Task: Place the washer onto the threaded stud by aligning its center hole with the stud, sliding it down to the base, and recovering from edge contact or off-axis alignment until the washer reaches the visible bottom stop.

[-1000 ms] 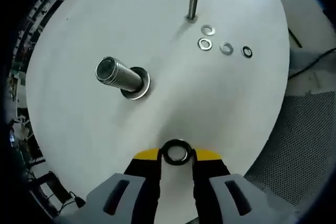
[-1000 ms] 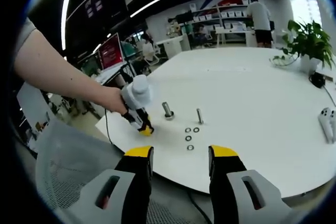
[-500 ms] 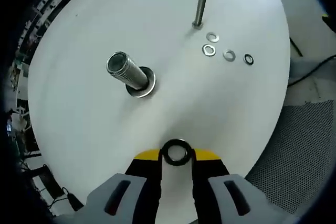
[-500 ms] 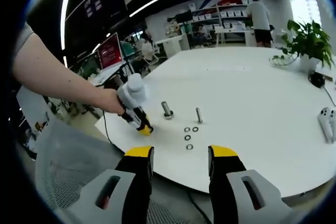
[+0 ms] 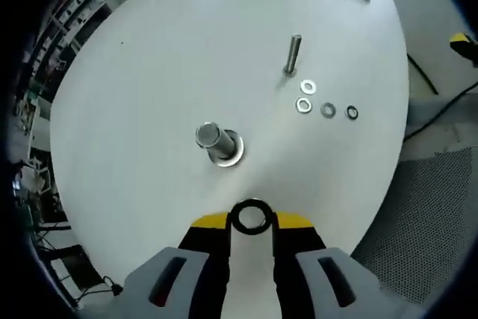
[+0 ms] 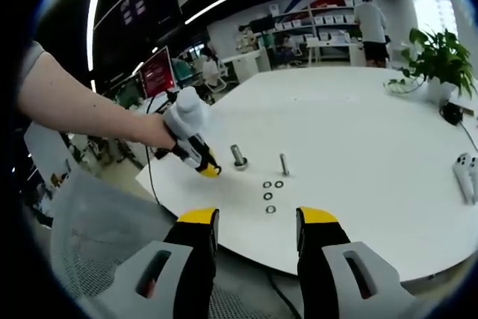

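Here we see the left gripper (image 5: 252, 222) with its fingers (image 5: 207, 223) clamped on the rim of a dark washer (image 5: 252, 216), pinched at two opposite edges so the center hole stays clear. We hold it above the near part of the white worktop (image 5: 149, 72), well apart from the big stud (image 5: 213, 140), which stands on a wide flange just beyond. A thin stud (image 5: 293, 54) stands farther off, right of it, with four loose washers (image 5: 326, 108) lying in a row near its foot.

In the right gripper view the right gripper (image 6: 254, 229) hangs off the near worktop edge, fingers (image 6: 200, 233) apart and holding nothing, and the left one shows beside the big stud in a person's hand (image 6: 153, 138).

We judge the washer small, light, stiff metal, smooth and likely slippery; an edge grip is the only sensible hold, and it could pivot or pop out if it catches on threads. Which stud fits it, we cannot tell.
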A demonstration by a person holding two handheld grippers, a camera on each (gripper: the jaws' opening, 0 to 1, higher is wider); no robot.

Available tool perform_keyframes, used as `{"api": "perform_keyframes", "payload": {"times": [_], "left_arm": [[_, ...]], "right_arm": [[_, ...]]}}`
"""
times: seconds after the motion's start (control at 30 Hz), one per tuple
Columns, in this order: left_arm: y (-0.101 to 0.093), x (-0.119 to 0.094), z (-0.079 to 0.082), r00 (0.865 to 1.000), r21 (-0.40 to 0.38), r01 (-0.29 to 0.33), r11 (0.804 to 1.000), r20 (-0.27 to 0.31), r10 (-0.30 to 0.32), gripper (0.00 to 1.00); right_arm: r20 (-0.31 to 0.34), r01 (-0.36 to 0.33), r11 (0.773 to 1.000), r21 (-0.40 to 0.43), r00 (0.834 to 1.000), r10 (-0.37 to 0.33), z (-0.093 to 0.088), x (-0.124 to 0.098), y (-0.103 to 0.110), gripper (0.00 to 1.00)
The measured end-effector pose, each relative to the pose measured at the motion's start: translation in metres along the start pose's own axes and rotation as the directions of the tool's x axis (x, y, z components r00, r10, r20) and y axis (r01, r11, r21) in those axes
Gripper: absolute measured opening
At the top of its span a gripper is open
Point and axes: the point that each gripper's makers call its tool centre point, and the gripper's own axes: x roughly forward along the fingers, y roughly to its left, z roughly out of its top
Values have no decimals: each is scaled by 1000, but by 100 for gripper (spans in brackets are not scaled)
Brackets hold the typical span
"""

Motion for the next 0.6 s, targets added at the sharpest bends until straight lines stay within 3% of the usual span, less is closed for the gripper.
{"api": "perform_keyframes", "payload": {"times": [0.4, 0.6], "left_arm": [[9, -24, 33, 998, 41, -26, 999, 63, 23, 18], [18, -23, 47, 997, 52, -35, 998, 71, 31, 18]], "right_arm": [[1, -3, 1000, -3, 1000, 3, 0, 0, 1, 44], [1, -3, 1000, -3, 1000, 3, 0, -1, 1, 44]]}}
